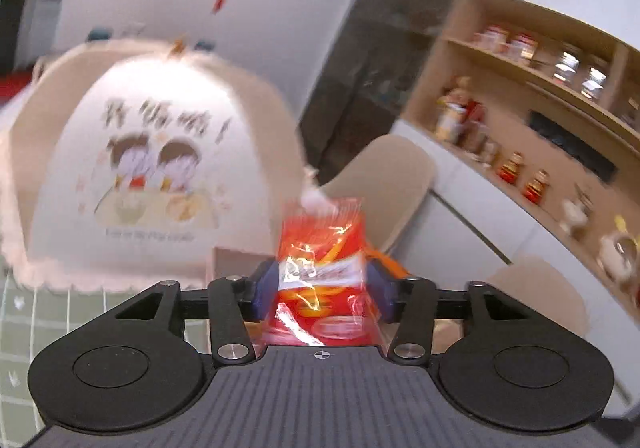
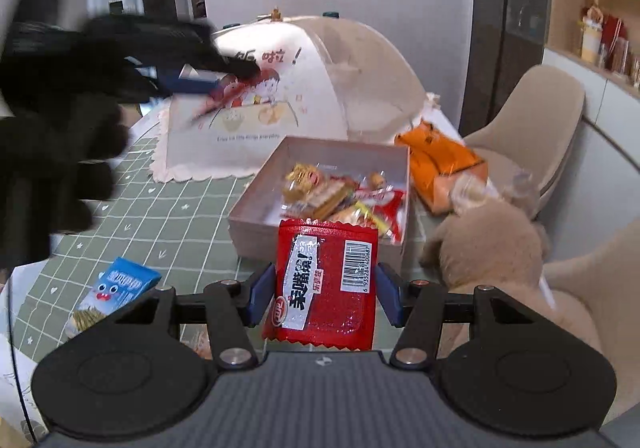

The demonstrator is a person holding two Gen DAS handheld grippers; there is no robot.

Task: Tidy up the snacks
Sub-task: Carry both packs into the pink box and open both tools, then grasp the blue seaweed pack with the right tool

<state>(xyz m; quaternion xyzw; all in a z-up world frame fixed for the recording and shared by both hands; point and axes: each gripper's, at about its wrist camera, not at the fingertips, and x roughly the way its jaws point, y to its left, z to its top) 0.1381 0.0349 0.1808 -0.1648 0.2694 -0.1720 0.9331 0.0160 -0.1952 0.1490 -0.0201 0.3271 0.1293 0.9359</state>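
The right tongs (image 2: 325,290) are partly closed on a red packet (image 2: 326,284), blue pads pressing its two side edges. The packet stands upright between them, long axis running away from the camera, barcode face up. Straight ahead and a little below lies the box (image 2: 256,226), open, already holding a heap of mixed wrapped snacks. The packet's top edge overlaps the box's near wall in the right wrist view, so the box lies dead ahead of these tongs. The drop, as I judge it, needs only a short push forward and a release.

The left tongs (image 1: 320,284) are also part closed, gripping a crinkly red pouch (image 1: 322,272) by its sides, long axis upright. In the right wrist view the left tongs (image 2: 188,78) show blurred, high over the tabletop (image 2: 168,216) in a black-gloved hand (image 2: 60,120), in front of the food cover (image 2: 300,88). From there the box lies below and to the side, so the right hand is the nearer of the two.

A blue carton (image 2: 116,288) lies on the tabletop left of the box, still unsorted. An orange bag (image 2: 440,164) and a plush toy (image 2: 484,232) sit just beside the box's right wall.
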